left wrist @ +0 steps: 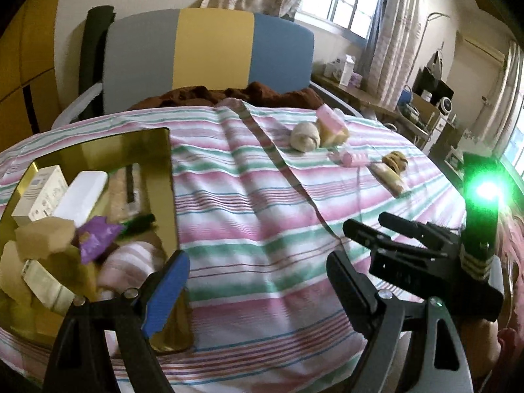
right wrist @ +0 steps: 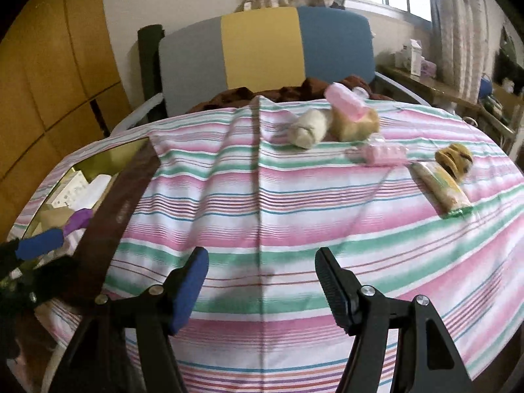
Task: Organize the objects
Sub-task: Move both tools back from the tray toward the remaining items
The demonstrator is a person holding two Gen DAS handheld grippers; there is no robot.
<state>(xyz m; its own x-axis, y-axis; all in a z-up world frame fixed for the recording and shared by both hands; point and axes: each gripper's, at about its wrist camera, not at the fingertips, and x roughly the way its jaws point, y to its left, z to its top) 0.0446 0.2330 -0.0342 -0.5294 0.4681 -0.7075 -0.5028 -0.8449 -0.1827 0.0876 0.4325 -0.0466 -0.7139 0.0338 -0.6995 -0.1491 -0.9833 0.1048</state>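
Left wrist view: the left gripper (left wrist: 258,281) hangs with jaws wide and empty above the striped cloth (left wrist: 249,196), beside the shiny gold box (left wrist: 170,177) at the cloth's left edge, crowded with cartons and a purple wrapper (left wrist: 95,237). The right gripper (left wrist: 366,232) shows at right.

Right wrist view: the right gripper (right wrist: 262,281) gapes empty over bare, creased cloth. Far ahead lie a pink bottle (right wrist: 345,101), a rolled sock (right wrist: 309,129) and a tube (right wrist: 440,186), well apart from the box (right wrist: 108,155).

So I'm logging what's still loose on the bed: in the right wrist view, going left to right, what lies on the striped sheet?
Gold box → rolled beige sock → pink bottle → pink ribbed roller → yellow tube.
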